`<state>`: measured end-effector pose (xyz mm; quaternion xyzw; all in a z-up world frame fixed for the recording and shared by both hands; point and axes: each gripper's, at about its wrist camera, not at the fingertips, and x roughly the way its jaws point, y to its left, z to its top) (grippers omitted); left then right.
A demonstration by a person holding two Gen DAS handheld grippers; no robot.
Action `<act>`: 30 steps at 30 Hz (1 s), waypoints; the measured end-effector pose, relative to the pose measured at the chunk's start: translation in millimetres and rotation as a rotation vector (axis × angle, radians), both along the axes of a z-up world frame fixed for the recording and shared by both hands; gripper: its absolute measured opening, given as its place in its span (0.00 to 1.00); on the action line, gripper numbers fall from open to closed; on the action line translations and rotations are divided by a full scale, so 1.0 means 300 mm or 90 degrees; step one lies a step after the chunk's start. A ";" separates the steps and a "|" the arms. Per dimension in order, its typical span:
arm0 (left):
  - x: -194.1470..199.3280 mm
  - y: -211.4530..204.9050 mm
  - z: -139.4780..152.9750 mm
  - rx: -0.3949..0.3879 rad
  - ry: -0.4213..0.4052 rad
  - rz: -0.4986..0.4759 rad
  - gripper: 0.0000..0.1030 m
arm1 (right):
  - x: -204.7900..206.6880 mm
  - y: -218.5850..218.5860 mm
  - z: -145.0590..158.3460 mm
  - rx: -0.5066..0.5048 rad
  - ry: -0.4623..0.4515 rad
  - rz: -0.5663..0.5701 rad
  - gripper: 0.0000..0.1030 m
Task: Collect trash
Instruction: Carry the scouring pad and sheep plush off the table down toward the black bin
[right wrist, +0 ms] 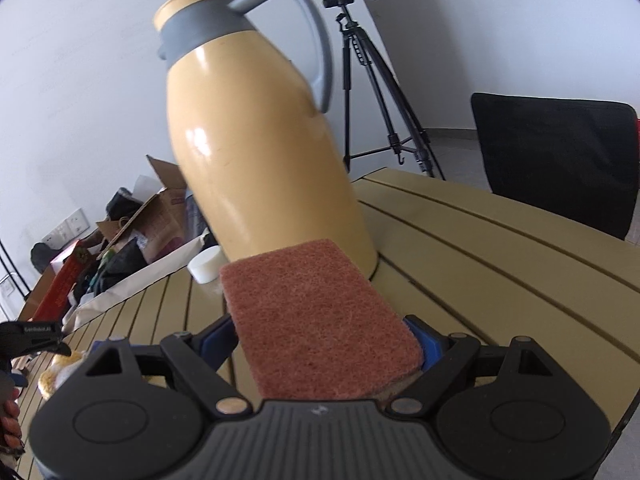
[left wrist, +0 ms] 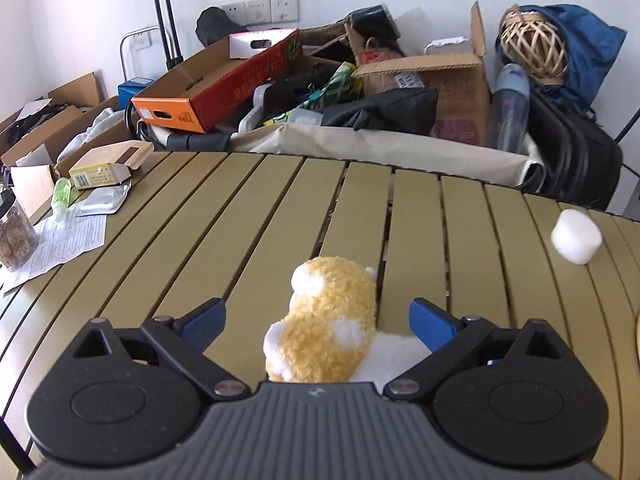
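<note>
Gripping a reddish scouring pad (right wrist: pixel 320 320) between clamped jaws, the right gripper (right wrist: pixel 326 338) faces a yellow thermos (right wrist: pixel 260 140), while the left gripper (left wrist: pixel 316 320) straddles a plush toy (left wrist: pixel 332 320), jaws apart.

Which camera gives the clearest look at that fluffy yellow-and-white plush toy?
The left wrist view: the fluffy yellow-and-white plush toy lies on the slatted table between the open left gripper. The right wrist view catches only a sliver of it at its lower left edge.

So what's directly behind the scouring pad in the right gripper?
The yellow thermos jug stands upright on the slatted table right behind the scouring pad; a white cap lies beside it. The jug's lower front is covered.
</note>
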<state>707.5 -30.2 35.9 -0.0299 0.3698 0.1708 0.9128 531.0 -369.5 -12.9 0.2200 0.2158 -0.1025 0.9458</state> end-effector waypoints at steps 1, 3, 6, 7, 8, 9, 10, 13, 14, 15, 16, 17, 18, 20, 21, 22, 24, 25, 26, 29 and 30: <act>0.005 0.006 -0.005 -0.002 0.000 0.005 0.96 | -0.002 -0.010 -0.004 0.001 0.000 -0.005 0.85; 0.016 0.017 -0.016 -0.012 0.001 0.012 0.94 | -0.001 -0.025 -0.014 0.005 0.003 -0.012 0.85; 0.038 0.021 -0.042 -0.016 0.016 0.018 0.87 | 0.004 -0.032 -0.023 0.009 0.006 -0.015 0.85; 0.045 0.022 -0.052 -0.019 0.022 0.017 0.85 | 0.004 -0.033 -0.024 0.007 0.006 -0.014 0.85; 0.049 0.023 -0.060 -0.023 0.027 0.019 0.81 | 0.005 -0.032 -0.025 0.005 0.006 -0.013 0.85; 0.052 0.025 -0.067 -0.028 0.031 0.020 0.78 | 0.006 -0.029 -0.025 0.003 0.006 -0.012 0.85; 0.055 0.028 -0.072 -0.033 0.033 0.021 0.77 | 0.006 -0.027 -0.022 0.002 0.006 -0.011 0.85; 0.050 0.035 -0.079 -0.051 0.033 0.022 0.68 | 0.012 -0.021 -0.022 0.002 0.006 -0.010 0.85; 0.049 0.037 -0.078 -0.058 0.033 0.019 0.61 | 0.014 -0.019 -0.017 0.002 0.007 -0.009 0.85; 0.046 0.037 -0.078 -0.061 0.033 0.017 0.60 | 0.016 -0.014 -0.016 0.000 0.006 -0.006 0.85; 0.040 0.036 -0.077 -0.061 0.030 0.017 0.60 | 0.017 -0.010 -0.015 -0.002 0.006 -0.003 0.85; 0.035 0.036 -0.077 -0.063 0.025 0.016 0.59 | 0.016 -0.006 -0.014 -0.004 0.005 -0.002 0.85; 0.027 0.039 -0.078 -0.067 0.019 0.015 0.58 | 0.017 -0.003 -0.014 -0.005 0.005 0.001 0.85; 0.011 0.044 -0.080 -0.070 0.011 0.015 0.57 | 0.016 0.000 -0.012 -0.003 0.004 0.003 0.85; 0.003 0.046 -0.078 -0.073 0.007 0.013 0.56 | 0.015 0.002 -0.010 -0.002 0.002 0.004 0.85; -0.005 0.049 -0.075 -0.077 0.004 0.014 0.55 | 0.015 0.004 -0.007 -0.002 0.001 0.005 0.85; -0.020 0.057 -0.067 -0.085 -0.001 0.018 0.54 | 0.014 0.006 -0.004 -0.001 -0.002 0.008 0.85; -0.029 0.063 -0.062 -0.089 -0.006 0.022 0.53 | 0.013 0.007 -0.003 0.000 -0.003 0.009 0.85; -0.037 0.070 -0.056 -0.092 -0.009 0.027 0.53 | 0.012 0.009 -0.002 0.001 -0.004 0.011 0.85; -0.067 0.080 -0.042 -0.089 -0.021 0.029 0.52 | 0.008 0.013 0.001 0.007 -0.007 0.016 0.85; -0.079 0.084 -0.037 -0.089 -0.026 0.029 0.52 | 0.006 0.016 0.003 0.008 -0.009 0.019 0.85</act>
